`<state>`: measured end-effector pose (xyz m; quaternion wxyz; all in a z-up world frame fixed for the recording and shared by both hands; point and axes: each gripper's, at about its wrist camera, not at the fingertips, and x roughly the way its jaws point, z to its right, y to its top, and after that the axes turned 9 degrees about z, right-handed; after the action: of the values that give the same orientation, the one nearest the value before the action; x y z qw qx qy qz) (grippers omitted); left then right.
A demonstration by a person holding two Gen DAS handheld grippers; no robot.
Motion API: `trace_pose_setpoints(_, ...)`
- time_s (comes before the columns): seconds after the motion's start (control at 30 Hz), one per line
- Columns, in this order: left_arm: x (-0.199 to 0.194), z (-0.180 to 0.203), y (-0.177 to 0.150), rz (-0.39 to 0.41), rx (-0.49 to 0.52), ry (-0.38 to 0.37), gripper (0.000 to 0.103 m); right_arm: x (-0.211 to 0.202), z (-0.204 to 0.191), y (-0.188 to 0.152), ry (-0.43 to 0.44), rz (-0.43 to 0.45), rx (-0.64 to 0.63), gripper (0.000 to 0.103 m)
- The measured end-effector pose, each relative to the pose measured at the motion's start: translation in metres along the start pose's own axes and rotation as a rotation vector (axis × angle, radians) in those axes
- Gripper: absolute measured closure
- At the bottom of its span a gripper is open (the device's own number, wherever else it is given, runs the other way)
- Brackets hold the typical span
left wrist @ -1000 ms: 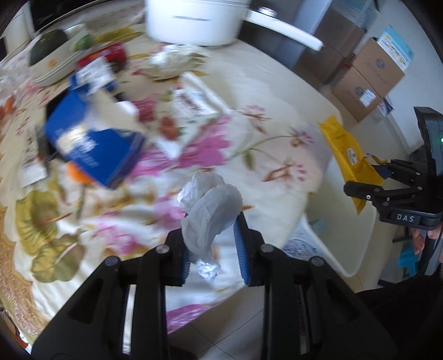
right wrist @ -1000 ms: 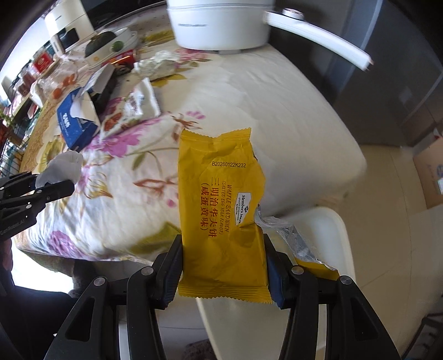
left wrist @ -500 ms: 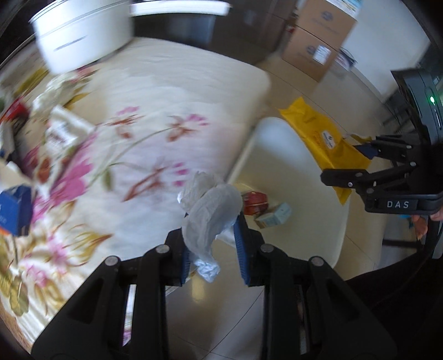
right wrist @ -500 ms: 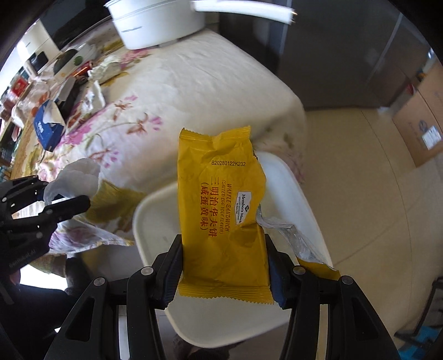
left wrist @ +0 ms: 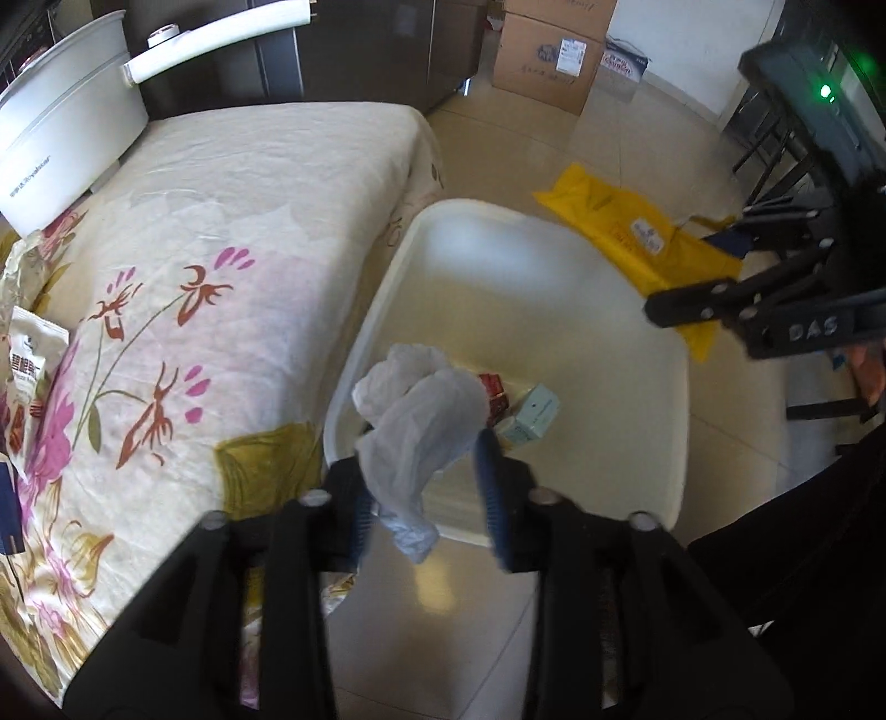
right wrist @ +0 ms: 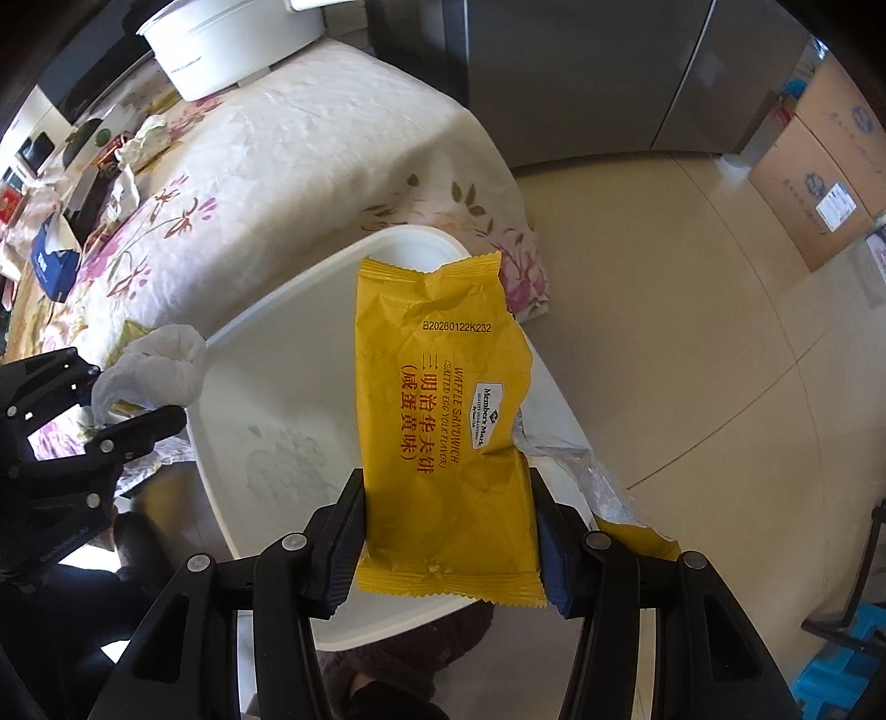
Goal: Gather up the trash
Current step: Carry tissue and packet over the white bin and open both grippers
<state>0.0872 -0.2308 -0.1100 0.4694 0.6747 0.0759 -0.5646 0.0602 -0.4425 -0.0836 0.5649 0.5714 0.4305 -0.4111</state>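
Note:
A crumpled white tissue [left wrist: 421, 421] hangs between the fingers of my left gripper [left wrist: 423, 482], above the near rim of a white bin [left wrist: 354, 365]. The jaws are opening; the tissue leans on the left pad and a gap shows at the right pad. My right gripper [right wrist: 448, 509] is shut on a yellow waffle-sandwich wrapper [right wrist: 443, 387], held over the bin [right wrist: 277, 399] and pointing straight down. The left wrist view shows that wrapper [left wrist: 620, 232] in the right gripper [left wrist: 686, 271] at the bin's far side. The right wrist view has the left gripper [right wrist: 135, 393] and tissue [right wrist: 160, 365] at the left.
A red packet [left wrist: 493, 387] and a pale green box [left wrist: 531, 412] lie in the bin. The table with a flowered cloth [left wrist: 221, 249] stands to the left, bearing a white pot [left wrist: 61, 144], a snack pouch [left wrist: 30, 354] and a blue tissue box [right wrist: 52, 263]. Cardboard boxes [left wrist: 548, 50] stand beyond.
Both grippers have swung from over the table to above the white bin. The left jaws have widened around the tissue. The right grip on the yellow wrapper is unchanged.

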Motion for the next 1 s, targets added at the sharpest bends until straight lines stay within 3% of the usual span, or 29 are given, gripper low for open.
trace_pose_setpoints(0.07,0.000,-0.002,0.001,0.014,0.007,0.047,0.029,0.000,0.000,0.000,-0.001,0.003,-0.001,0.048)
trace_pose_setpoints(0.13,-0.001,-0.005,0.002,0.016,0.008,0.071,0.024,0.000,-0.002,-0.001,0.000,0.004,-0.003,0.048)
trace_pose_setpoints(0.57,-0.029,-0.038,-0.009,0.030,-0.064,0.164,0.018,0.005,-0.008,0.001,0.004,0.002,-0.017,0.047)
trace_pose_setpoints(0.7,-0.036,-0.044,-0.013,0.031,-0.088,0.194,0.011,0.002,-0.008,0.005,0.038,0.029,0.019,0.016)
trace_pose_setpoints(1.0,-0.046,-0.054,-0.019,0.035,-0.108,0.219,0.006,0.006,-0.016,0.009,0.025,0.013,0.006,0.016)
